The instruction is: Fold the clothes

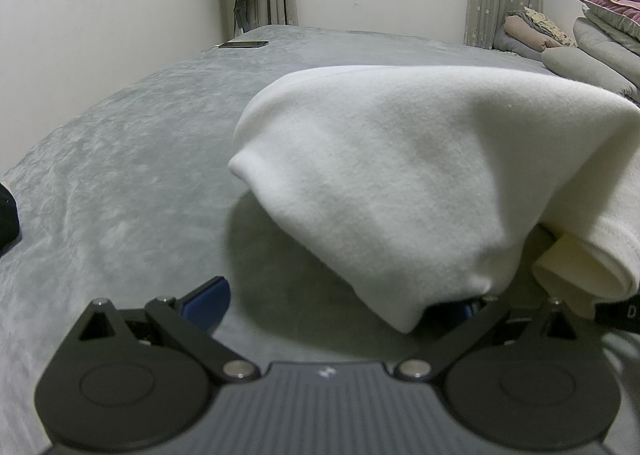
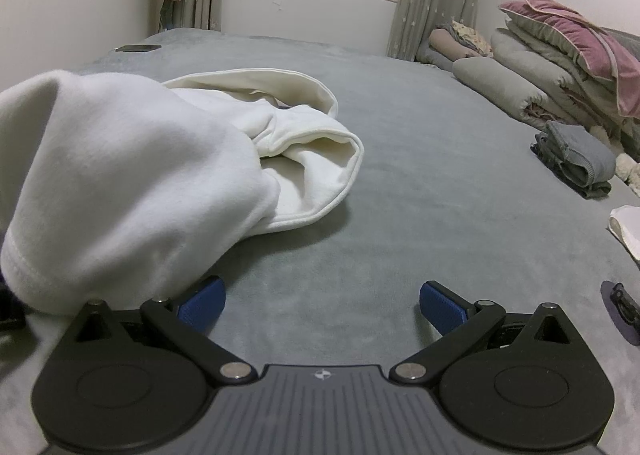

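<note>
A white fleece garment (image 1: 400,175) lies bunched on the grey bed cover (image 1: 140,175). In the left wrist view it rises close in front and to the right. My left gripper (image 1: 340,295) is open. Its left blue pad (image 1: 208,301) is bare, and a fold of the garment drapes over the right finger and hides it. In the right wrist view the same garment (image 2: 120,175) fills the left side, its cream-lined opening (image 2: 320,171) facing right. My right gripper (image 2: 320,291) is open over bare bed cover (image 2: 400,215), and the garment's hem rests beside its left finger (image 2: 202,305).
A phone (image 1: 244,43) lies at the far left of the bed. Stacked quilts and pillows (image 2: 560,67) line the right wall, with a folded grey garment (image 2: 576,159) and a white cloth (image 2: 626,231) in front. A small dark object (image 2: 624,307) lies at the right edge.
</note>
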The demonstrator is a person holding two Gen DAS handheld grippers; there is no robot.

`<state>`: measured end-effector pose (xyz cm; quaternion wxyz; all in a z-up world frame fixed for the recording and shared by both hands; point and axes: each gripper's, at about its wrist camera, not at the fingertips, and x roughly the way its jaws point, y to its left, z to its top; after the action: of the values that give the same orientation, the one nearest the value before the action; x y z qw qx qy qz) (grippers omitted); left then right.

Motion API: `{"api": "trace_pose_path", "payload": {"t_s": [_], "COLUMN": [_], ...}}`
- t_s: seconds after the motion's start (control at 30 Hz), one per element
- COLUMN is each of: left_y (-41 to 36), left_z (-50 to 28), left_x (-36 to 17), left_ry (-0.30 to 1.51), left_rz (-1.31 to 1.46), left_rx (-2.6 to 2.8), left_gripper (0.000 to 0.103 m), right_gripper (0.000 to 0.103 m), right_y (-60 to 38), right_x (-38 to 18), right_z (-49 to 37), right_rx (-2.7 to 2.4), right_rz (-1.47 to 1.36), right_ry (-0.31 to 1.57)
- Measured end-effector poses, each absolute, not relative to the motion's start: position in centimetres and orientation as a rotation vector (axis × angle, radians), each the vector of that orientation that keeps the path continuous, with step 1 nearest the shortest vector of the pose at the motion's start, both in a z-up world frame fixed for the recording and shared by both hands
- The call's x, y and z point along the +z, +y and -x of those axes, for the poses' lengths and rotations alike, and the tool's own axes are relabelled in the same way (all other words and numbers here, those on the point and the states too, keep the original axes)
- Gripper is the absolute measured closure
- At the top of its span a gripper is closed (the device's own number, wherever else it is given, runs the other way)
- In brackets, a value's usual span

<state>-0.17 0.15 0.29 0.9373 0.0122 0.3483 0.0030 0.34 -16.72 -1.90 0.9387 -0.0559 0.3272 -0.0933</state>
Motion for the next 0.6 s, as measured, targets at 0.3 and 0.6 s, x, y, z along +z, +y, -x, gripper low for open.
{"api": "trace_pose_path", "payload": {"t_s": [0.3,0.6], "left_y": [0.10,0.06], "left_z": [0.21,0.24], "left_x": [0.30,0.30], "left_ry": [0.712,0.712], "left_rz": [-0.025,-0.025], "left_rx": [0.007,0.007], "left_gripper": [0.000,0.000], "right_gripper": [0.000,0.000], "right_y": [-16.74,-16.52], "right_x": [-1.89,-1.88], "right_z": [-0.36,-0.34], "right_rx": [-0.191,-0.195], "right_rz": [0.116,0.126], "right_ry": [0.668,0.665]}}
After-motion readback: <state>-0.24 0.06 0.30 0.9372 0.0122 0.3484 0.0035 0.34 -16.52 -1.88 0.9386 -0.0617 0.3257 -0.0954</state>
